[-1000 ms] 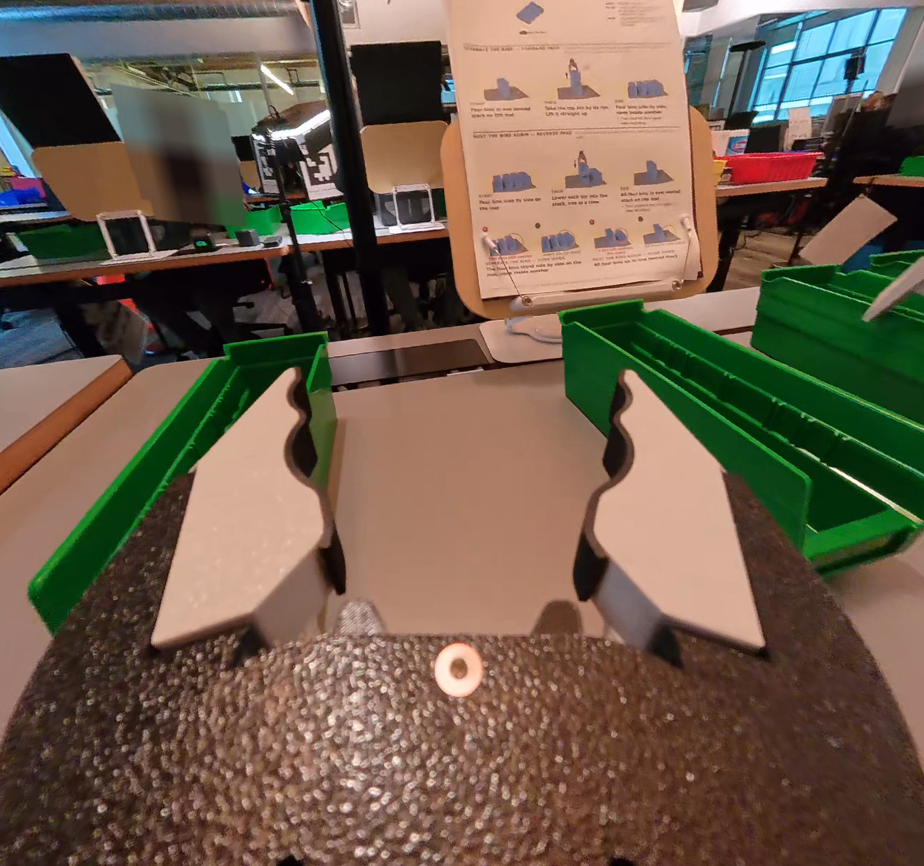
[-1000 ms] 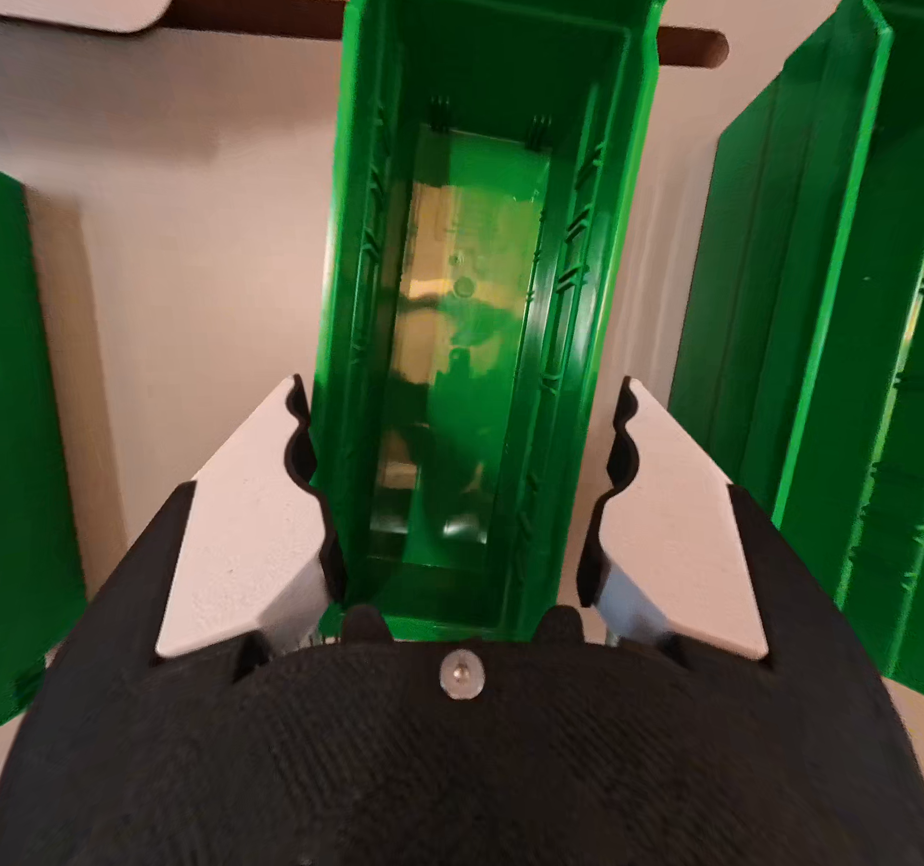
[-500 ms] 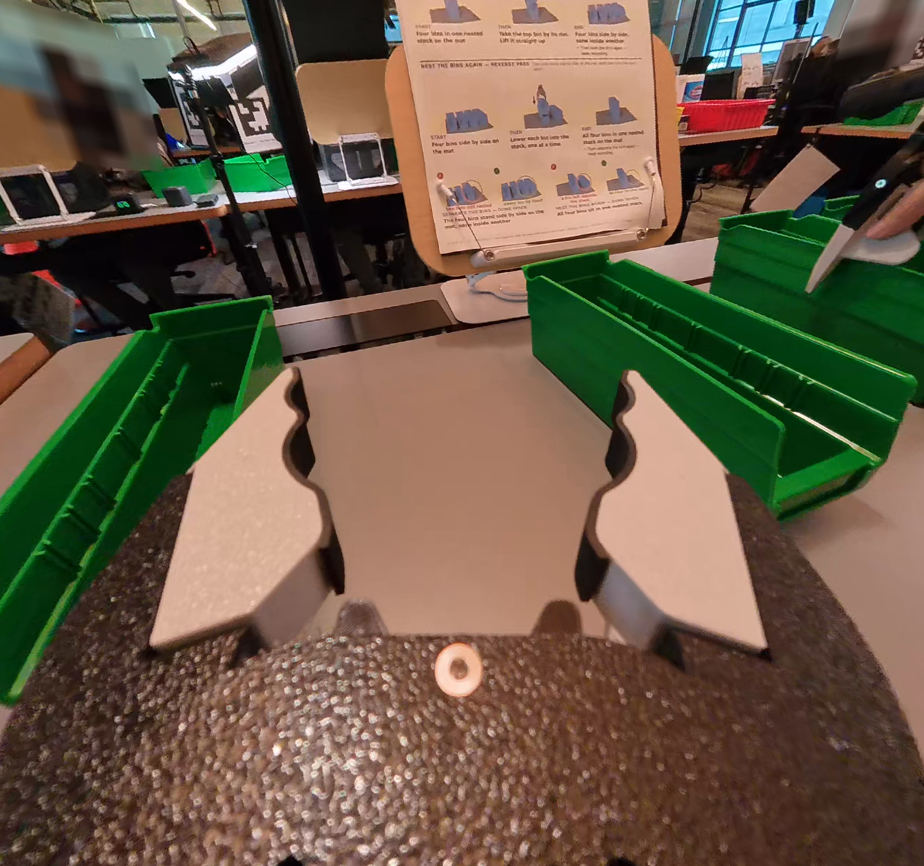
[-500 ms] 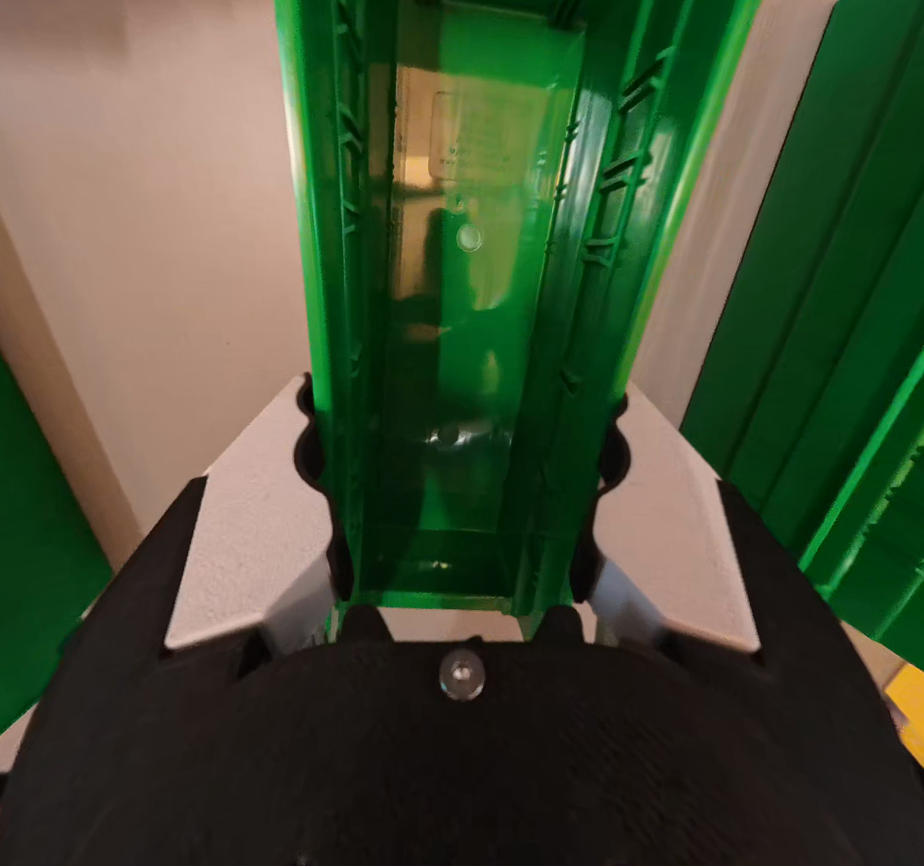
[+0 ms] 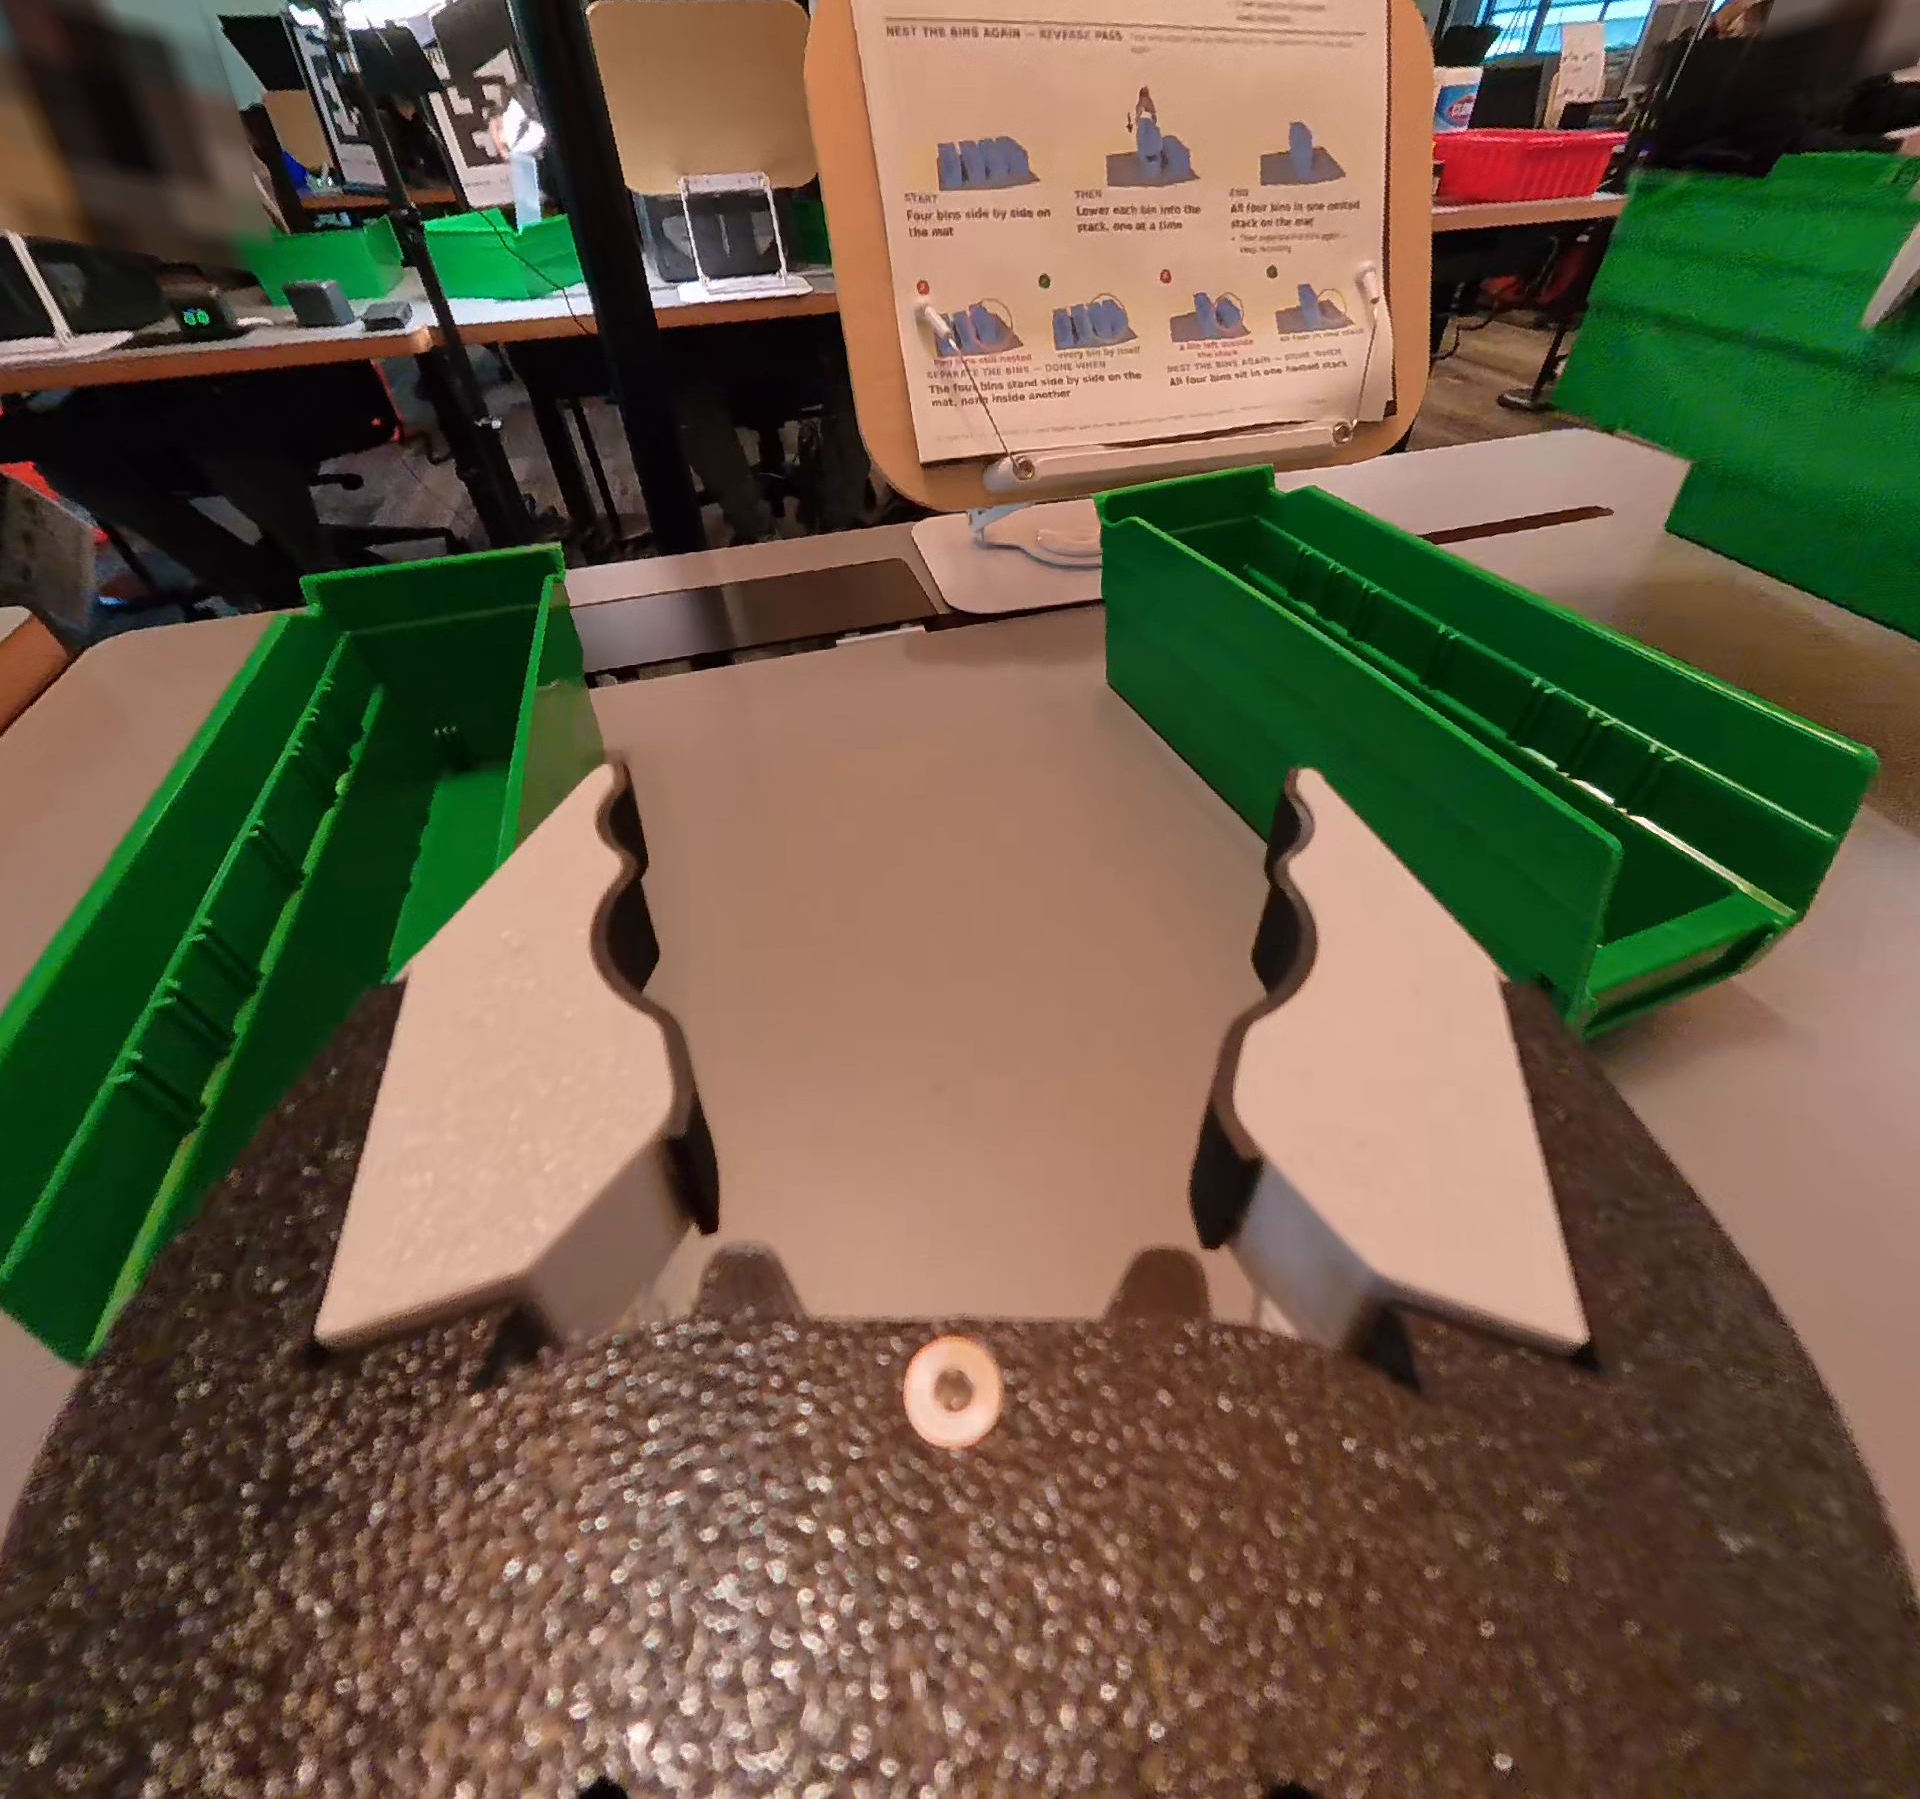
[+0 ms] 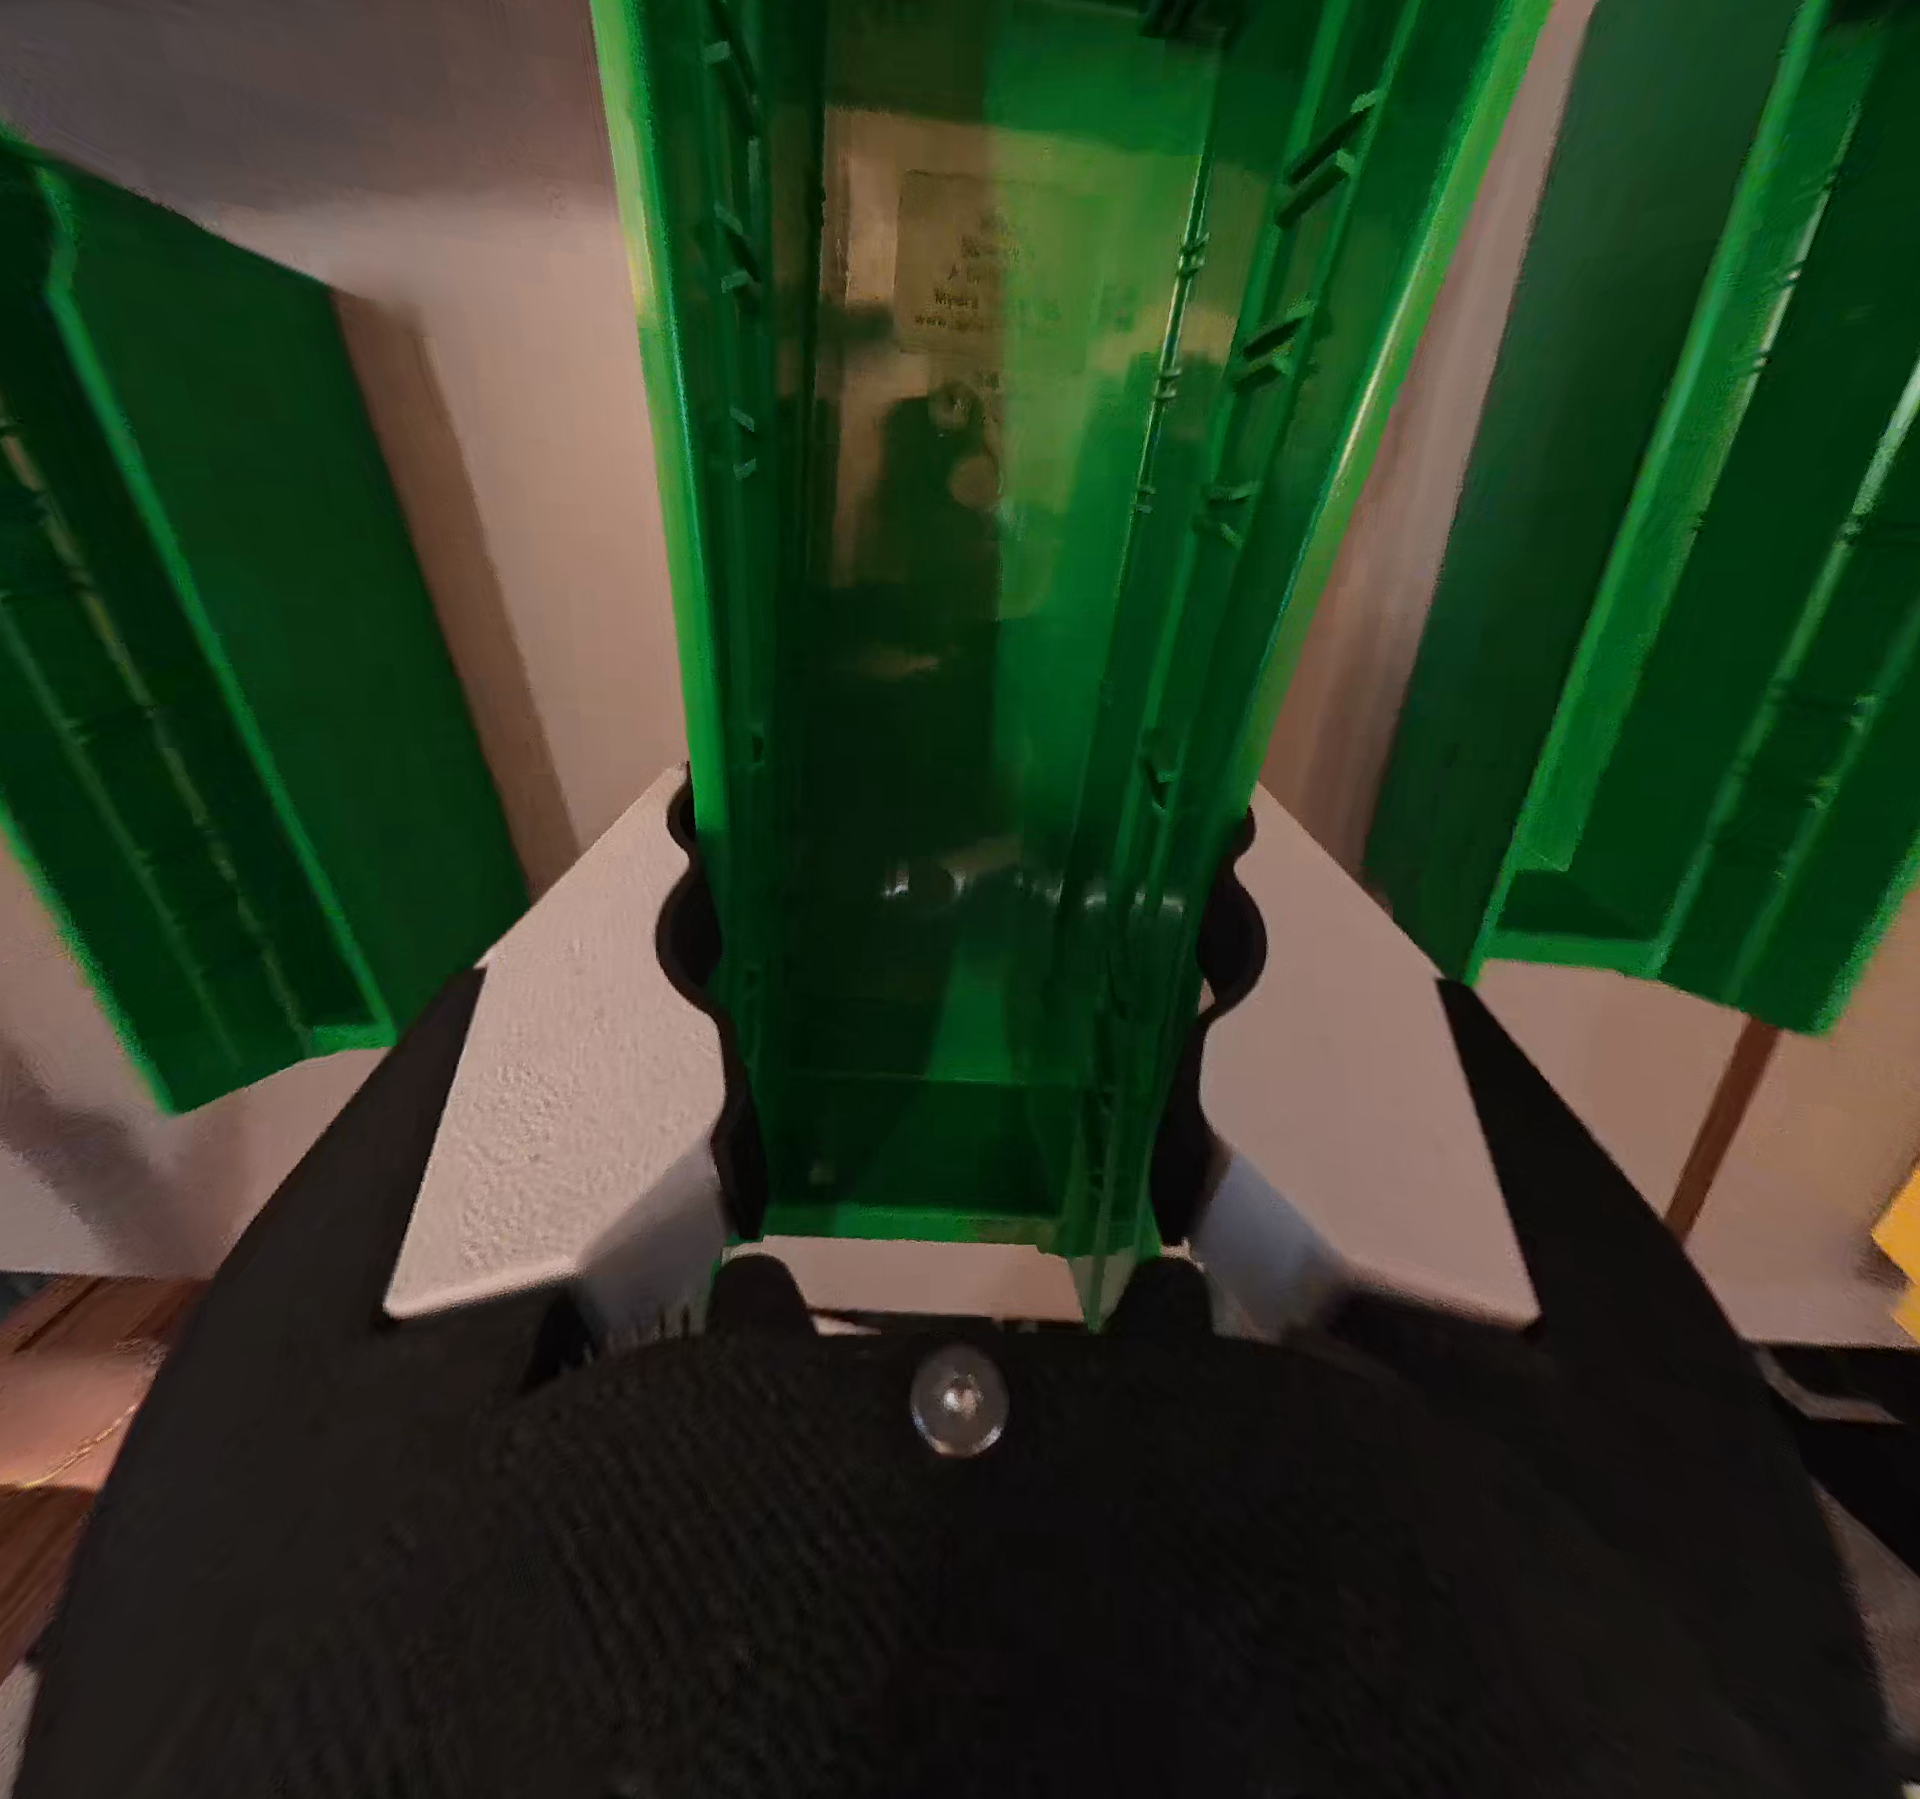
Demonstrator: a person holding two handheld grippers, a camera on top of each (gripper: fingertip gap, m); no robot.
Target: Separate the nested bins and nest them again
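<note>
My left gripper (image 5: 956, 793) is open and empty, held over the grey table (image 5: 935, 866) between two long green bins. One bin (image 5: 260, 866) lies to its left and one bin (image 5: 1455, 762) to its right, both open side up. My right gripper (image 6: 961, 814) is shut on the near end of a third green bin (image 6: 987, 502), with one finger on each side wall. It holds this bin above the table. The held bin also shows in the left wrist view as a blurred green shape (image 5: 1766, 347) at the upper right.
In the right wrist view one green bin (image 6: 208, 658) lies on the table to the left of the held one, and another (image 6: 1714, 502) to the right. An instruction sheet on a stand (image 5: 1122, 191) and a black pole (image 5: 582, 191) stand at the table's far edge.
My right gripper has shut on the bin's near end and lifted it off the table. My left gripper has stayed open and has moved, so more of both bins beside it shows.
</note>
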